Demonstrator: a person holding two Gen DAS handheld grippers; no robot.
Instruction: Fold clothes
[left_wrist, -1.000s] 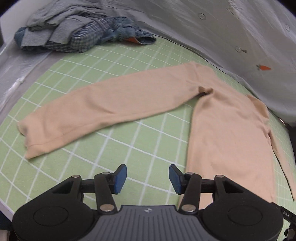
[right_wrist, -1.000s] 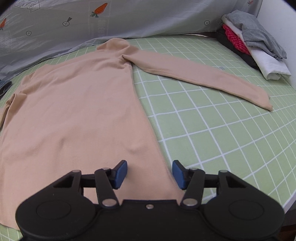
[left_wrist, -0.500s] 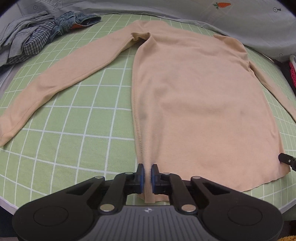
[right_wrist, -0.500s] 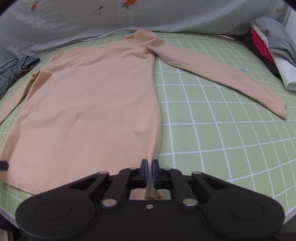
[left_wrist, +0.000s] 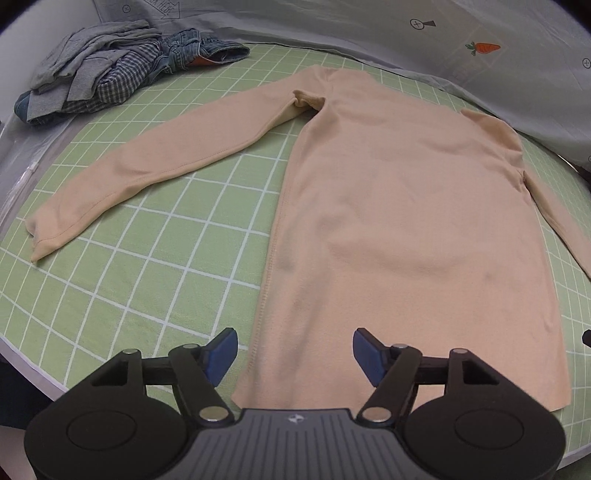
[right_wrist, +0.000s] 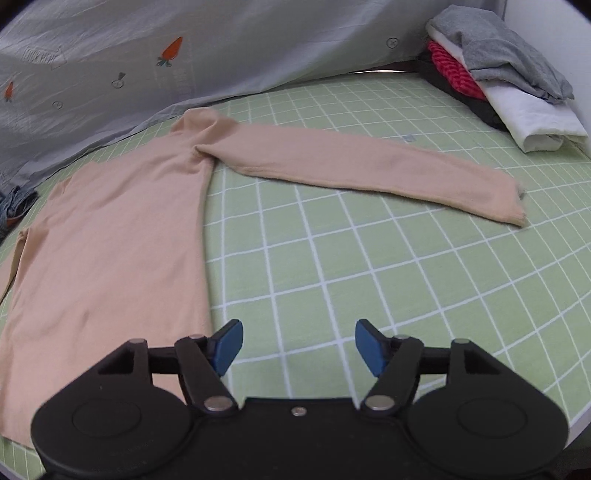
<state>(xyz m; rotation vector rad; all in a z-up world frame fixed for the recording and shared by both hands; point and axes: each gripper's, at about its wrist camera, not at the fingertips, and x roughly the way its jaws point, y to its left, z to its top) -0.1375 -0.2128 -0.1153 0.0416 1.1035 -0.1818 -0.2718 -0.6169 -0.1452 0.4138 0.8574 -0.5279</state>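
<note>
- Left gripper: jaws wide apart and opening. Blue pads stand clear of any cloth; nothing pinched.
- Between the left jaws, below them, lies the bottom left corner of the shirt. Its side seam runs down into the gap. The pads do not press on the cloth; whether they graze it I cannot tell.
- Right gripper: jaws wide apart and opening. Blue pads hold nothing.
- Between the right jaws only the mat shows. The shirt's right side edge passes just beside the left-hand pad, partly hidden behind that finger; contact cannot be told.
- Shirt: peach, long-sleeved, spread flat on the green mat with white grid lines, hem toward the grippers, neck toward the far side.
- Left sleeve stretched out flat, angled away from the body, cuff near the mat's left edge.
- Right sleeve likewise stretched out flat to the right, cuff well apart from the body.
- Grey sheet with carrot prints lies along the far edge of the mat; the shirt's neck reaches it.
- Loose pile of clothes (grey, checked, denim) at the far left corner, apart from the shirt.
- Stack of clothes (grey, red, white, dark) at the far right corner, apart from the right cuff.
</note>
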